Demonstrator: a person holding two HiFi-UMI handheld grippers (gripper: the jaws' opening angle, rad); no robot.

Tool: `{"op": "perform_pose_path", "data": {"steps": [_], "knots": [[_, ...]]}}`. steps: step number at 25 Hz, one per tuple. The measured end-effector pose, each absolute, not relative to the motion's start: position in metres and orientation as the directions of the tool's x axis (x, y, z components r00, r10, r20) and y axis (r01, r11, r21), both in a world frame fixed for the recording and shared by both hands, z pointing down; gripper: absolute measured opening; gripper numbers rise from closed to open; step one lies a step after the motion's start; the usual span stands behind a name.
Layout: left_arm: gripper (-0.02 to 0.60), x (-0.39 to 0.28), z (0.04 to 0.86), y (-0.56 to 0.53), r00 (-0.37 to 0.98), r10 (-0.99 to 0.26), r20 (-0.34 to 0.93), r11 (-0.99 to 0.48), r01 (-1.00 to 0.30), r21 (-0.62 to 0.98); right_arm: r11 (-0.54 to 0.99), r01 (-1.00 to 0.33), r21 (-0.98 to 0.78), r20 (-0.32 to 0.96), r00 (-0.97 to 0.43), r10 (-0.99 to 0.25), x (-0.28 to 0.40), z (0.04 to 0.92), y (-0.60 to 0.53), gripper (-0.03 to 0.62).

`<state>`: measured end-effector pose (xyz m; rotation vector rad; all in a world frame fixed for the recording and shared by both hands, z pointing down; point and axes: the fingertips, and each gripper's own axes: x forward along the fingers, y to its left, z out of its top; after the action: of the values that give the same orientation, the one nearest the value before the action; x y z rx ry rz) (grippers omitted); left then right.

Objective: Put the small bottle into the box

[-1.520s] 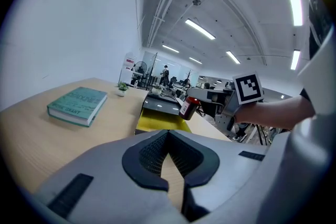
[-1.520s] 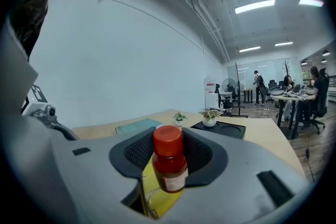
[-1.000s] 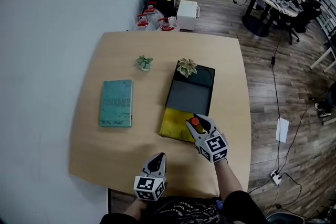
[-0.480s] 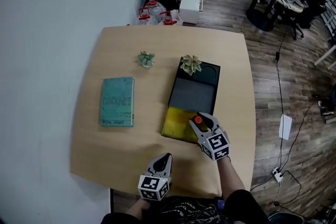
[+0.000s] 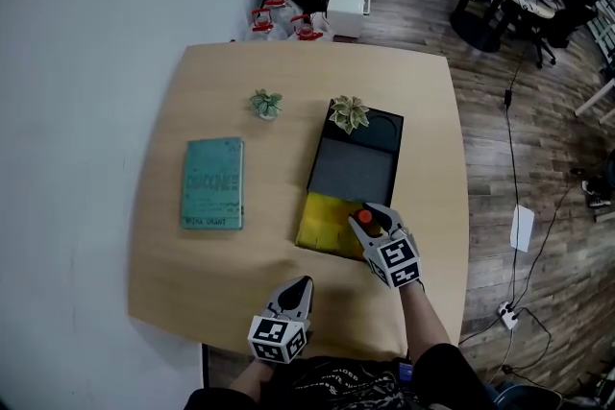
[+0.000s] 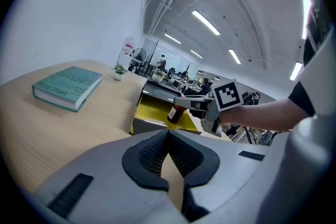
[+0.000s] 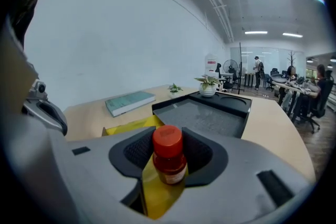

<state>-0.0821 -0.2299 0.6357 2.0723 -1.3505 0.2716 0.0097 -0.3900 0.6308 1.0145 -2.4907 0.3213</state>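
Right gripper [image 5: 371, 217] is partly closed, jaws pinching the bottle [image 7: 169, 157] by its sides, red cap sticking up above the pads. The bottle sits over the yellow end [image 5: 322, 224] of the box [image 5: 352, 170], the end nearest the table's near edge; can't tell if it touches the yellow floor. From the left gripper view the bottle leans slightly.

Left gripper [image 5: 296, 289] is by the near edge of the table [image 5: 231, 274], jaws together, nothing in them, well apart from the box.

The box lies toward the right edge, long side running near to far, grey tray part bare. A plant [image 5: 349, 113] sits at its far end. Book [image 5: 212, 183] is toward the left edge. Small plant [image 5: 264, 103] is toward the far edge, left of the box.
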Motion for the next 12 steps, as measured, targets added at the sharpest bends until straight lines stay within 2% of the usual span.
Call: {"op": "perform_pose_path", "data": {"steps": [9,12], "knots": [[0.003,-0.071,0.631,-0.228,0.493,-0.732,0.471,-0.292,-0.851,0.436,0.694,-0.714,-0.092,0.473,-0.645,-0.6,0.011,0.631,-0.389,0.167],[0.003,-0.069,0.629,-0.228,0.498,-0.732,0.465,-0.308,-0.85,0.427,0.695,-0.708,-0.127,0.45,-0.665,-0.596,0.008,0.627,-0.388,0.255]]}}
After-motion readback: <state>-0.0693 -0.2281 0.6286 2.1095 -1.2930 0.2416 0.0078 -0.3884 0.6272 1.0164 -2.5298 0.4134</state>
